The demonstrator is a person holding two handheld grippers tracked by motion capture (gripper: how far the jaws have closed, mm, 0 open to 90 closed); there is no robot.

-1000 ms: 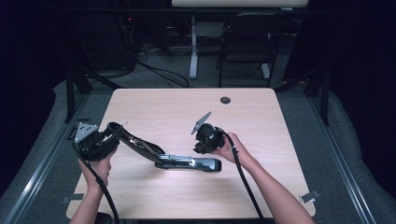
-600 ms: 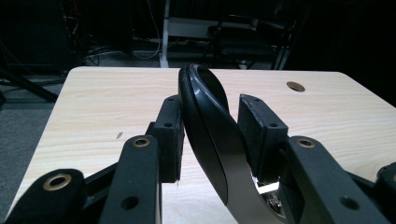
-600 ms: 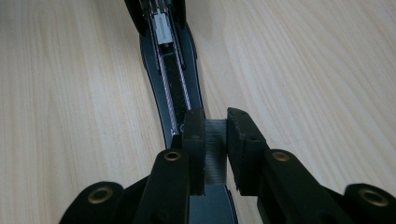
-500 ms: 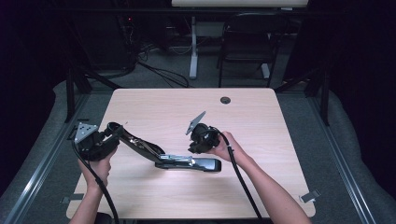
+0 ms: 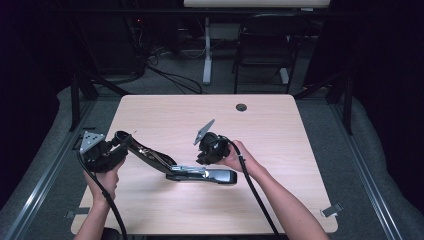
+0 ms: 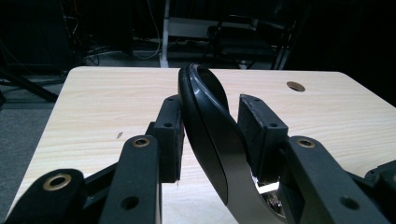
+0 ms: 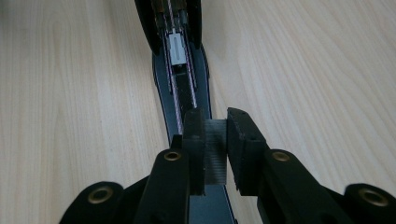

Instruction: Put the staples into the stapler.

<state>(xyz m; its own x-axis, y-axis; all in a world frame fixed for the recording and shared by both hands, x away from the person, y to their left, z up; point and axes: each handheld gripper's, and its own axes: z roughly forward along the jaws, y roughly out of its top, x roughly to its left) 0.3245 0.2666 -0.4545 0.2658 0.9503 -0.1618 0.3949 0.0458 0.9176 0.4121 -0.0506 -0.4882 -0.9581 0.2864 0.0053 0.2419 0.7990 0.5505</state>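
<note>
A black stapler [image 5: 210, 175] lies open on the wooden table [image 5: 280, 135], its base flat and its top arm [image 5: 150, 156] swung up to the left. My left gripper [image 5: 122, 140] is shut on the tip of that raised arm; in the left gripper view the curved black lid [image 6: 205, 140] stands between the pads of the left gripper [image 6: 212, 106]. Just above the base's near end is my right gripper [image 5: 206, 157]. In the right gripper view it [image 7: 215, 126] is shut on a grey ribbed staple strip [image 7: 215, 158], held over the open staple channel [image 7: 180, 70].
A round cable hole [image 5: 241, 107] sits near the table's far edge. A black chair [image 5: 265, 45] and a white table leg [image 5: 207, 55] stand beyond the table. Bare tabletop spreads to the right of the stapler and behind it.
My right gripper has shifted a little left and lower, closer over the stapler's base. The left gripper and the raised arm have stayed put.
</note>
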